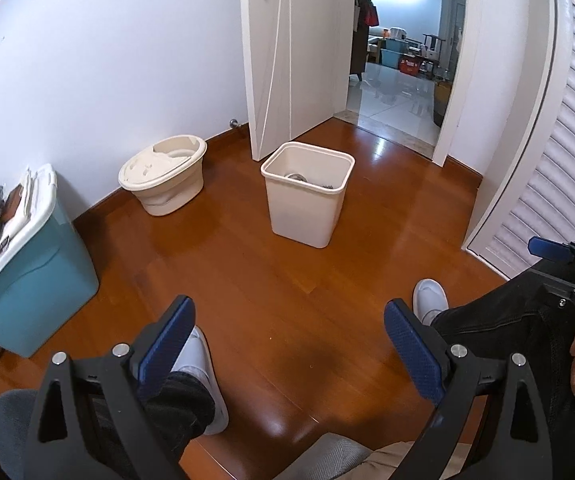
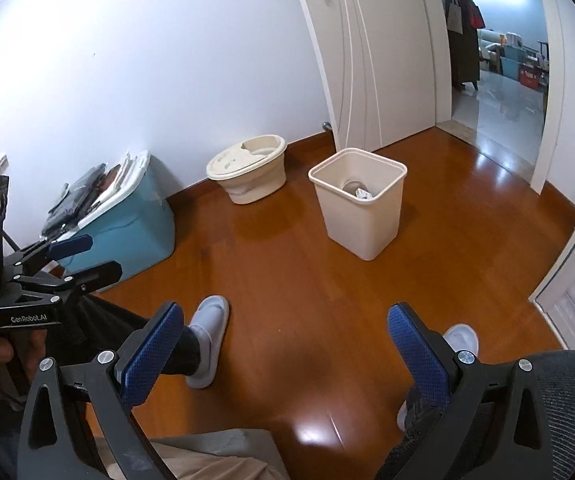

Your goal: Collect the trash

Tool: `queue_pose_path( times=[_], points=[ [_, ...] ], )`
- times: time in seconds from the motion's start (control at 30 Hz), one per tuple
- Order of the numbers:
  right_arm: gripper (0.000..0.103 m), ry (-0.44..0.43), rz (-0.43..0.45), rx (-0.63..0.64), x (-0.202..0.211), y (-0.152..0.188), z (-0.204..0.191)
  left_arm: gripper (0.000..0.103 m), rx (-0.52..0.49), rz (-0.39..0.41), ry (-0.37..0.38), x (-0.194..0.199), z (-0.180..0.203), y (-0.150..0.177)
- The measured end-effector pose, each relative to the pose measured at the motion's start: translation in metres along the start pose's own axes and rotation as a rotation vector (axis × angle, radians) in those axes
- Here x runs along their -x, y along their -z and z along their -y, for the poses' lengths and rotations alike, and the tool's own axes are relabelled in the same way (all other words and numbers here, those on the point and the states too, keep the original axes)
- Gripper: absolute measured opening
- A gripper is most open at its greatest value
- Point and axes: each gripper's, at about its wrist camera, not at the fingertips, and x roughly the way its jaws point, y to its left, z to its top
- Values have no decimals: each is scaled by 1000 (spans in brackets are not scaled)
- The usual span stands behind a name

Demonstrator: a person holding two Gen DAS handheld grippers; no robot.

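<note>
A cream square waste bin (image 1: 306,200) stands on the wooden floor ahead; it also shows in the right wrist view (image 2: 361,208). Crumpled trash (image 2: 361,193) lies at its bottom, partly hidden by the rim. My left gripper (image 1: 289,344) is open and empty, held well short of the bin above the floor. My right gripper (image 2: 285,350) is open and empty, at a similar distance. Each gripper shows in the other's view: the right at the right edge (image 1: 567,264), the left at the left edge (image 2: 67,258).
A round cream tub with a lid (image 1: 163,178) sits by the wall. A teal storage box (image 1: 31,280) with stacked items stands at left. A white door (image 1: 291,48) is open to a tiled room. Louvred closet doors (image 1: 559,184) at right. The person's slippered feet (image 2: 207,340) rest on the floor.
</note>
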Motion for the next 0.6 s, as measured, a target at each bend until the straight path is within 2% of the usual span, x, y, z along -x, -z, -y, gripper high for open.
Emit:
queue_pose_path(
  times=[0.6],
  points=[
    [103, 12, -49, 65, -36, -5, -17, 97, 11, -31, -2, -15, -3, 6]
  ],
)
